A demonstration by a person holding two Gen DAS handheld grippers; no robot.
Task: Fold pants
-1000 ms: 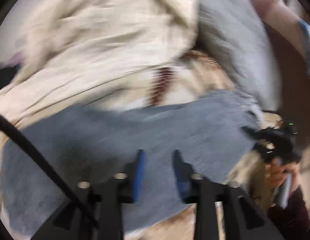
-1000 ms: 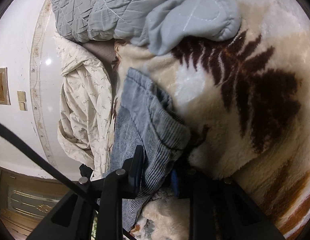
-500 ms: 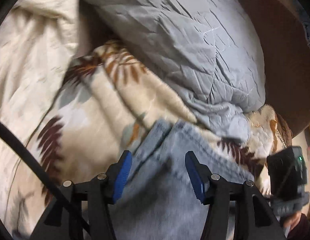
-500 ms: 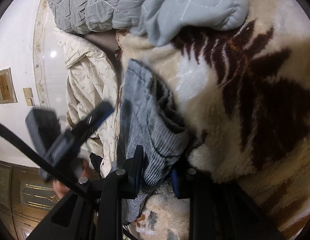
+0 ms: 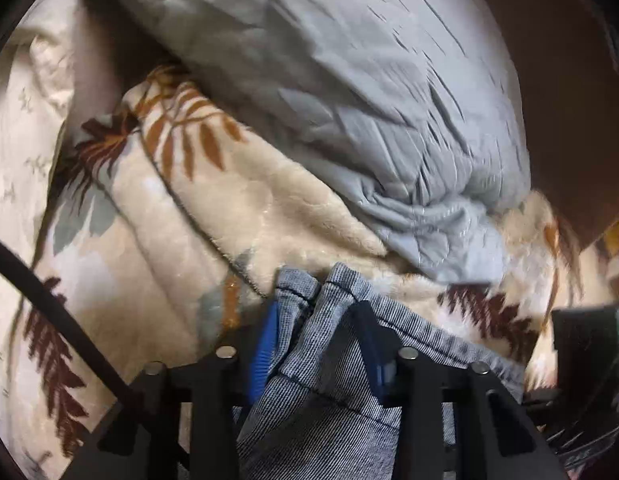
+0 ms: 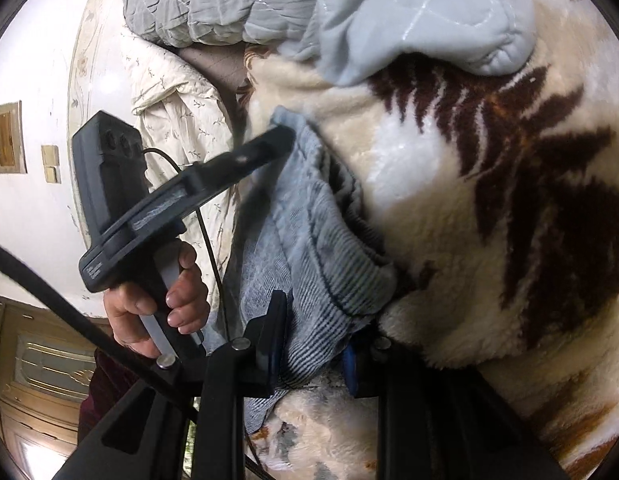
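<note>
Pants (image 5: 329, 360) between both grippers' closed jaws.

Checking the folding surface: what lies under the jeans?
The jeans rest on a cream plush blanket with brown fern leaves. A grey quilt overlaps that blanket farther back. Whatever is beneath the blanket is covered.

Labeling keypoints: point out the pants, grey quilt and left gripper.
pants (image 5: 329, 400), left wrist view, on the denim bunched between the gripper's fingers.
grey quilt (image 5: 349, 80), left wrist view, on its wrinkled middle.
left gripper (image 6: 281, 136), right wrist view, at its tips on the pants' edge.
</note>
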